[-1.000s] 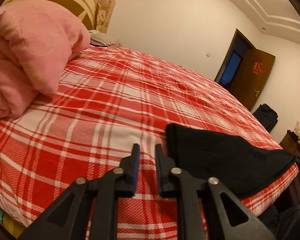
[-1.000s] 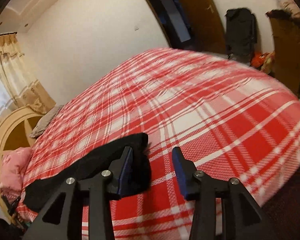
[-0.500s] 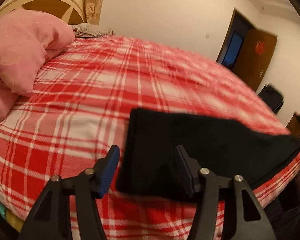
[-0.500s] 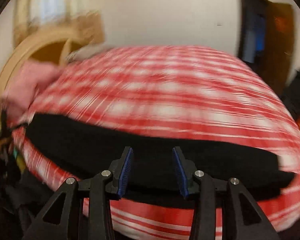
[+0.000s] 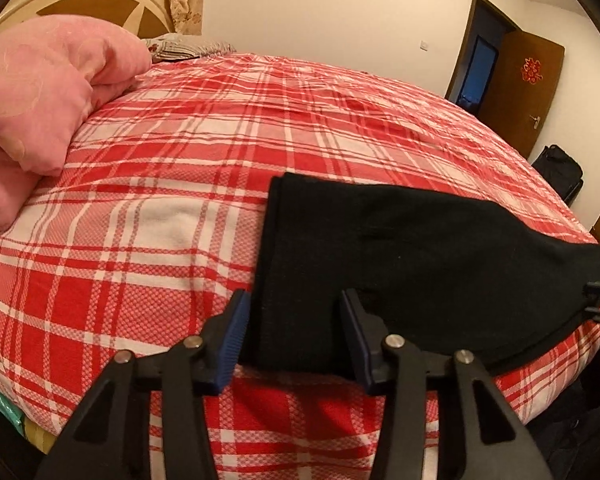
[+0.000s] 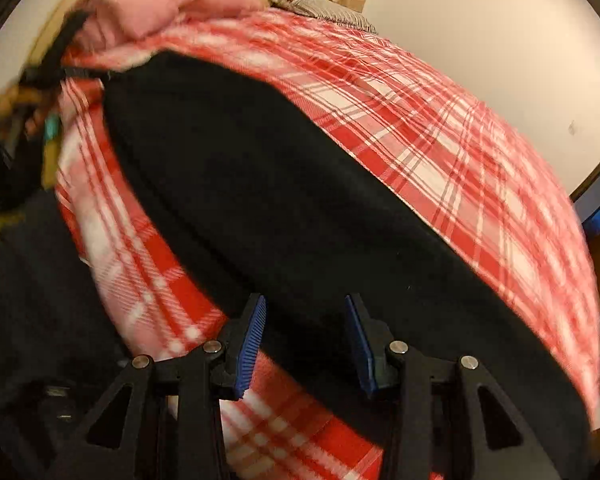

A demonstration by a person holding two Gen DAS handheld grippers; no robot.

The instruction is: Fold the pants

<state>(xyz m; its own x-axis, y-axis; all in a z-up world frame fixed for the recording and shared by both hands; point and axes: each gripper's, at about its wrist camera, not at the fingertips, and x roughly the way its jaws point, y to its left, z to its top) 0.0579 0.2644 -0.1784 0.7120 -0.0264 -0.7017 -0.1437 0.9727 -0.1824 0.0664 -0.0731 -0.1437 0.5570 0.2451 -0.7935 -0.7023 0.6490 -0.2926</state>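
2 grippers reach over a bed with a red plaid sheet, a pink blanket and a brown door behind. Left gripper and right gripper are spread wide, holding nothing, over black pants lying flat.

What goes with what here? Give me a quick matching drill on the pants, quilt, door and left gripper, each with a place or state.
Things:
1. pants
2. quilt
3. door
4. left gripper

Places or states:
A. bunched up by the headboard
B. open, one finger on each side of a black corner
C. flat on the plaid bed, near its edge
D. standing open at the far wall

Pairs: 1-C, 2-A, 3-D, 4-B
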